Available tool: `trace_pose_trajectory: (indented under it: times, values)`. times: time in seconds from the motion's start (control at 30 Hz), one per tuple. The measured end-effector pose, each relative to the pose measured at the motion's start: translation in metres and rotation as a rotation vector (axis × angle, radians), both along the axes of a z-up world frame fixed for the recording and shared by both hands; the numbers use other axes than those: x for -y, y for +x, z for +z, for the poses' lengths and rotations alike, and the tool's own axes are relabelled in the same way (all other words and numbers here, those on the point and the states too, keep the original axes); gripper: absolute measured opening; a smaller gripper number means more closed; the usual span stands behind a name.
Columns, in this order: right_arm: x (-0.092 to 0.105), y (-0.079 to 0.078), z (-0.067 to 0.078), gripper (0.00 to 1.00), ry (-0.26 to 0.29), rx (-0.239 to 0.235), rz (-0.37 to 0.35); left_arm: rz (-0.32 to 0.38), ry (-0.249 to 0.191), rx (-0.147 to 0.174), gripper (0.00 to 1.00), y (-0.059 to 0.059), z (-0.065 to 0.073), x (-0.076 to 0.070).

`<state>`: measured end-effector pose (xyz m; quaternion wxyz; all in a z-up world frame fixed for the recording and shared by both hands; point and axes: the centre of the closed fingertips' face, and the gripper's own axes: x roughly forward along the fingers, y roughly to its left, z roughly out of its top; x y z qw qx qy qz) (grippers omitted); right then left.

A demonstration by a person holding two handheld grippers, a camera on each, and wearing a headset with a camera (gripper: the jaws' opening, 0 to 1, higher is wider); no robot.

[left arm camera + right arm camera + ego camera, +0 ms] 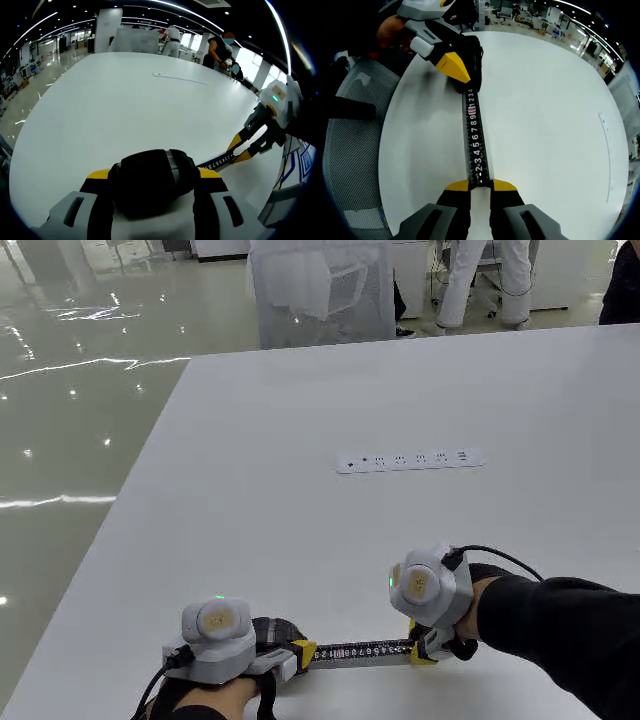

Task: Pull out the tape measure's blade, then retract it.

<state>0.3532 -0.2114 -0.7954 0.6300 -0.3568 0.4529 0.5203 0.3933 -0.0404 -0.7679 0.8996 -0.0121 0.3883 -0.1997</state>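
Left gripper clamps tape measure case; right gripper pinches blade tip. Head view adds a power strip.

This is looking like a big open-plan lab hall: a glossy pale floor is mirroring ceiling strip lights, a long white worktop is carrying a power strip, people in white clothing are standing near distant workstations, and a mesh chair is sitting alongside.
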Motion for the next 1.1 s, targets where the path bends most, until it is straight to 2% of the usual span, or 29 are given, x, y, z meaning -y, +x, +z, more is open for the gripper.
trace_pose_trajectory:
  times: [0.67, 1.1]
  values:
    - [-0.01, 0.0, 0.001, 0.09, 0.012, -0.015, -0.022, 0.003, -0.001, -0.005, 0.6, 0.001, -0.001, 0.0]
    - [-0.017, 0.002, 0.0, 0.09, 0.008, -0.006, -0.017, 0.004, -0.005, -0.005, 0.6, 0.001, 0.0, 0.001]
